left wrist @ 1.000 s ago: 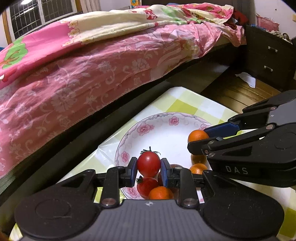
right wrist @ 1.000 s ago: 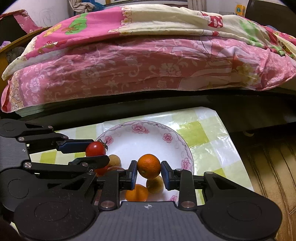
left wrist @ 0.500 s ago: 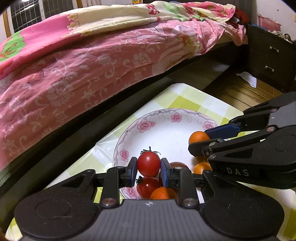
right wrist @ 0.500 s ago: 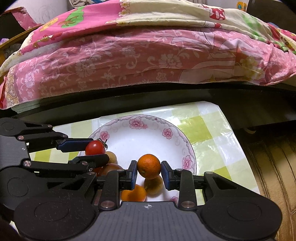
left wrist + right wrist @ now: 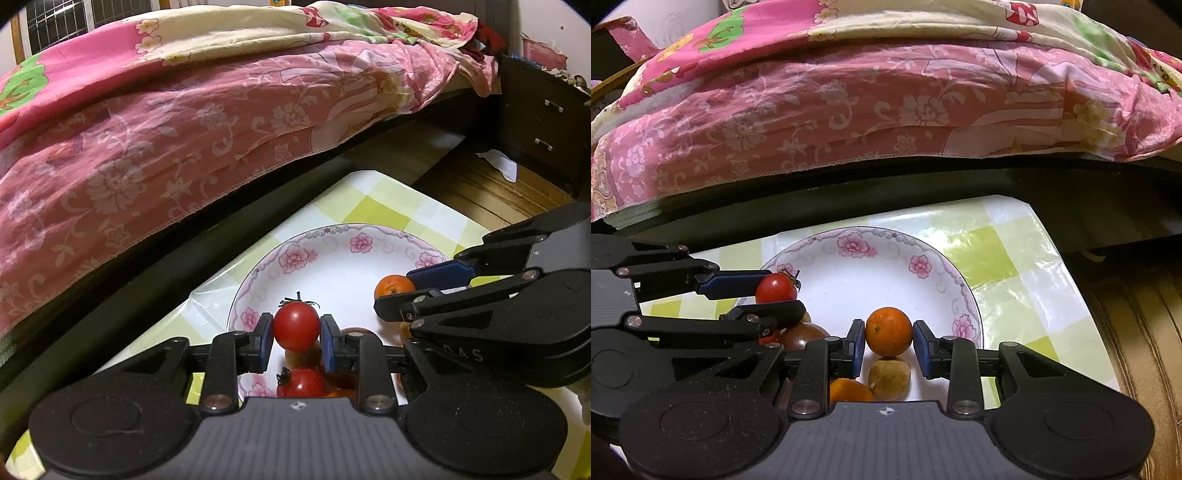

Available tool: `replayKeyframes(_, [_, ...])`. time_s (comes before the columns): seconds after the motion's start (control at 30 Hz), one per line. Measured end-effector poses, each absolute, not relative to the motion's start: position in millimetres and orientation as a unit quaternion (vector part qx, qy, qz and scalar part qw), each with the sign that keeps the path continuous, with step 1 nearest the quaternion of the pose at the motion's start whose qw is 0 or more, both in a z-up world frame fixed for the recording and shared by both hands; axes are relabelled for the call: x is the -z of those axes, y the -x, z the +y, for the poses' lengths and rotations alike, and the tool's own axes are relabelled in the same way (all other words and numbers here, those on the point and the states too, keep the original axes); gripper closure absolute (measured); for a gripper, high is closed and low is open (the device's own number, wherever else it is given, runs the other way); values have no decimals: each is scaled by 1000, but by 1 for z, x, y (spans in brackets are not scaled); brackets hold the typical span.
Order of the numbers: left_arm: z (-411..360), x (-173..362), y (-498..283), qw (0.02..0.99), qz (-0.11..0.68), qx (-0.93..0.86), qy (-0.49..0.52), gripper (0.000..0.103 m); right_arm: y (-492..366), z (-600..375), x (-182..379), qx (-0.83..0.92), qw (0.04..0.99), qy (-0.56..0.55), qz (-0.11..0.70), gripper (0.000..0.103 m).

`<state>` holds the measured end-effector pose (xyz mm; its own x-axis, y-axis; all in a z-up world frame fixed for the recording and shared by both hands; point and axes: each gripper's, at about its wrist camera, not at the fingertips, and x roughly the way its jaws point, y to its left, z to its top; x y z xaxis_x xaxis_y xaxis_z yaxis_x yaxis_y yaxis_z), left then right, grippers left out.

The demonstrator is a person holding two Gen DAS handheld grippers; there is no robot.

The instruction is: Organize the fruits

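Sorting step: left gripper (image 5: 296, 331) clenches a tomato (image 5: 296, 328), right gripper (image 5: 888, 332) an orange (image 5: 888, 330), above the plate's (image 5: 964, 291) 6 o'clock pile; next, each needs carrying to its own spot

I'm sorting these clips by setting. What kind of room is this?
Most likely a bedroom: a bed with a pink floral quilt fills the background, a dark drawer cabinet stands alongside, and the fruit plate sits on a low checked-cloth table.

The left gripper (image 5: 296, 331) is clamped on a tomato (image 5: 296, 329). The right gripper (image 5: 888, 341), just beside it, pinches an orange (image 5: 888, 331).
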<state>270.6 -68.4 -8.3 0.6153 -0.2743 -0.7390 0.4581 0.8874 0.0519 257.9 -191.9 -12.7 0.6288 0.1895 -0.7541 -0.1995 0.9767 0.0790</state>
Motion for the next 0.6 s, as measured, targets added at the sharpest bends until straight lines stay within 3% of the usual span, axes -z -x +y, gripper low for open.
replayKeyframes(0.6, [-66, 5, -268, 894, 386, 198, -111, 59, -255, -196, 7, -92, 910, 9, 403, 71])
